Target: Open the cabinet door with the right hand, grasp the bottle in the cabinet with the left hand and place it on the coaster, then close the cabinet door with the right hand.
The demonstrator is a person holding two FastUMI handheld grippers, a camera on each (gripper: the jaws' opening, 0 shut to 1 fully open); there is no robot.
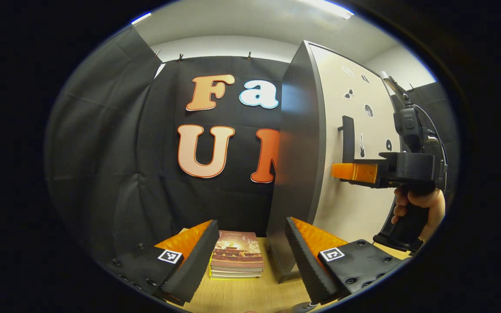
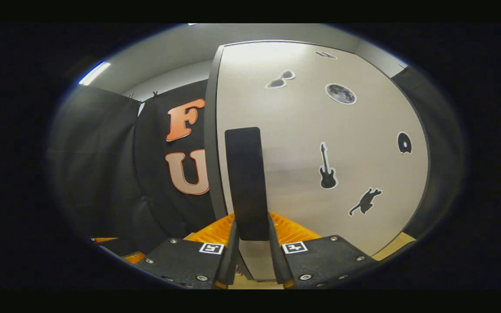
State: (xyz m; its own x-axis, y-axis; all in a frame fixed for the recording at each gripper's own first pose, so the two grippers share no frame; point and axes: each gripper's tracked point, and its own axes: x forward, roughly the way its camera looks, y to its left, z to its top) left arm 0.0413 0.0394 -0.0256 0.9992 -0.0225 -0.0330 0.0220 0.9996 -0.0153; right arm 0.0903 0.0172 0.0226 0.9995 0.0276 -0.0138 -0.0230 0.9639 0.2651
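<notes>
Right gripper view shows the right gripper [image 2: 252, 243] closed on the dark vertical door handle [image 2: 246, 182], both fingers pressing its lower end, with the white sticker-covered cabinet door [image 2: 320, 143] apparently closed or barely ajar. Left gripper view has the left gripper [image 1: 250, 256] waiting with jaws spread wide and empty, low over the wooden table [image 1: 242, 295], near a stack of books [image 1: 236, 254] left of the cabinet. The bottle is presumably behind the door; the coaster I cannot place. Risk: pulling off-axis could slip the fingers off the handle, or the swinging door could strike the waiting left gripper.
</notes>
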